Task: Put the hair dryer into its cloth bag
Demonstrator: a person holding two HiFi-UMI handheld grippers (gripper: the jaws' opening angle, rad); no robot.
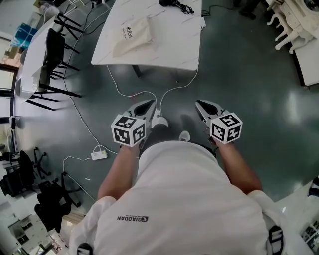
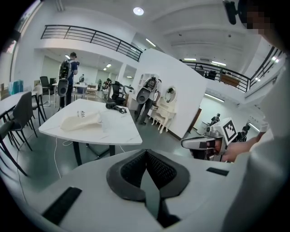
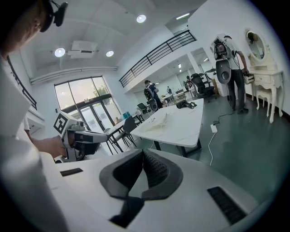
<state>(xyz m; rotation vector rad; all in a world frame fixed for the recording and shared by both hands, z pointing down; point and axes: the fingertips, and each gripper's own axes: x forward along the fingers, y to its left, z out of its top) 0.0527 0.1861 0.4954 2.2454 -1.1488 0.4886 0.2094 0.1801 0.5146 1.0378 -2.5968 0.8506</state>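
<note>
At the top edge of the head view I see the black hair dryer lying on the white table. The cream cloth bag lies flat to its lower left, apart from it. Lower in the frame, over the grey floor, my left gripper and right gripper both have their jaws pressed together, holding nothing.

I am holding the left gripper and the right gripper out before me, side by side and apart, both tilting downward, jaws closed together on nothing, my forearms reaching forward
</note>
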